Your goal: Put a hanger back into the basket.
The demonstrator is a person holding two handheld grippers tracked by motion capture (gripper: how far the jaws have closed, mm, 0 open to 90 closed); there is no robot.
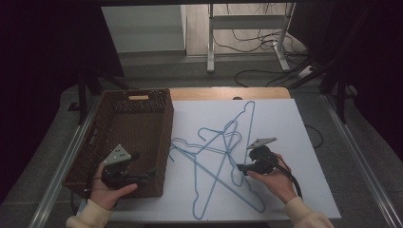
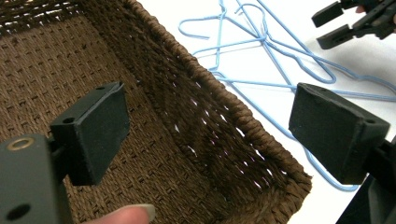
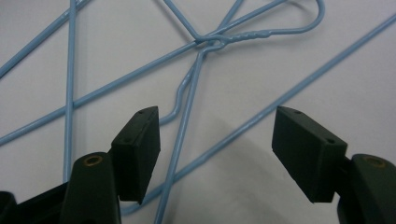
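Several light blue wire hangers (image 1: 223, 147) lie tangled on the white table top (image 1: 285, 123). My right gripper (image 1: 240, 167) hovers low over their right side, pointing left. In the right gripper view its jaws (image 3: 217, 140) stand open, with hanger wires (image 3: 219, 39) running on the table between and beyond them, untouched by the pads. My left gripper (image 1: 151, 173) is at the near right corner of a brown wicker basket (image 1: 168, 123). Its open jaws (image 2: 210, 126) straddle the basket wall (image 2: 154, 60) without touching it. The hangers (image 2: 261, 42) and the right gripper (image 2: 329, 25) show beyond.
The basket takes up the table's left side, and its floor looks bare. A wooden table edge (image 1: 228, 92) runs along the back. On the floor beyond are a metal stand (image 1: 247, 28) and loose cables (image 1: 252, 73).
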